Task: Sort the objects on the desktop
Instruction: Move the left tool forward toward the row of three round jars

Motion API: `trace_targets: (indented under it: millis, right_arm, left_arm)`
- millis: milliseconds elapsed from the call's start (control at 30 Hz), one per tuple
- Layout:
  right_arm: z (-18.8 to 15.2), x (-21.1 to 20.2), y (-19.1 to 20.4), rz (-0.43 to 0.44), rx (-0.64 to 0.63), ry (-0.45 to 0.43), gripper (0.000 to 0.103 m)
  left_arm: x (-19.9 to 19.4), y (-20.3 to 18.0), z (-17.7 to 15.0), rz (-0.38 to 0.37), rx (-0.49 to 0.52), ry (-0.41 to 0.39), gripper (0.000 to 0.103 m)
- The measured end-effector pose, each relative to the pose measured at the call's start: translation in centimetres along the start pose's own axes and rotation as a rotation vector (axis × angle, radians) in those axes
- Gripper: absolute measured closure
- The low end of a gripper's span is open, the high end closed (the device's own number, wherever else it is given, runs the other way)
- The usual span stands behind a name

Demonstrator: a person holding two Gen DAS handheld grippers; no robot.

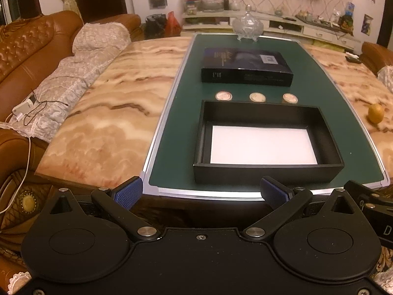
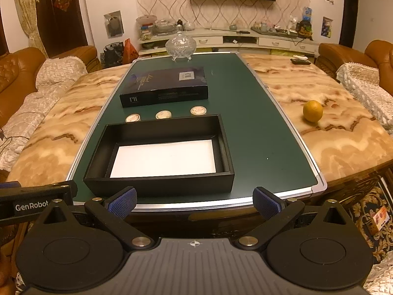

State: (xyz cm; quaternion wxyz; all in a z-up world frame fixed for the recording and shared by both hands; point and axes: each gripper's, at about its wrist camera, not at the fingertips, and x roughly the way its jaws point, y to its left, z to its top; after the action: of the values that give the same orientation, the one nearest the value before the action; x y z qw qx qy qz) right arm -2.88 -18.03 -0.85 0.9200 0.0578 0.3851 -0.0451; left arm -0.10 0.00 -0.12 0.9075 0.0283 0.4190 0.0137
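An open black box (image 1: 267, 172) (image 2: 159, 184) with a white sheet on its floor stands on a green board (image 1: 179, 132) (image 2: 258, 132). Behind it lie three round coin-like discs (image 1: 257, 96) (image 2: 163, 114) in a row. Further back lies the dark box lid (image 1: 245, 67) (image 2: 164, 86). My left gripper (image 1: 201, 194) is open and empty, in front of the table's near edge. My right gripper (image 2: 195, 202) is open and empty, also short of the near edge. The right gripper's body shows at the left wrist view's right edge (image 1: 368, 199).
A glass lidded bowl (image 1: 247, 25) (image 2: 180, 44) stands at the board's far end. An orange fruit (image 1: 375, 113) (image 2: 312, 110) lies on the marble table (image 1: 103, 123) (image 2: 343, 142) to the right. Leather sofas (image 1: 29, 46) (image 2: 368, 54) flank the table.
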Motion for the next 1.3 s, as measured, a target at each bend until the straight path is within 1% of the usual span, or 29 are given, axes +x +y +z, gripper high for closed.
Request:
trace_targets:
  millis: [133,233,333,400,700,1067,1300]
  right_arm:
    - [0.0,-0.1,0.1,-0.006,-0.014,-0.002,0.000]
    - [0.4,-0.1,0.6,-0.007,-0.042,0.019,0.000]
    - [0.4,0.1,0.4,0.021,-0.036,0.011,0.000]
    - [0.3,0.1,0.6,0.019,-0.038,0.005,0.000]
    - [0.6,0.7,0.8,0.009,-0.034,0.026,0.000]
    - [0.8,0.8,0.7,0.052,-0.018,0.012,0.000]
    - [1.4,1.5,1.4,0.029,-0.044,0.028,0.000]
  left_arm:
    - [0.0,0.0,-0.3,-0.008,-0.006,0.006,0.000]
    - [0.5,0.1,0.0,-0.012,-0.012,0.024,0.000]
    - [0.4,0.0,0.2,-0.002,-0.010,0.016,0.000]
    - [0.3,-0.1,0.3,0.003,-0.007,0.016,0.000]
    - [0.4,0.2,0.4,0.000,-0.015,0.017,0.000]
    - [0.8,0.3,0.5,-0.002,-0.020,0.022,0.000]
    - [1.2,0.6,1.0,-0.005,-0.029,0.039,0.000]
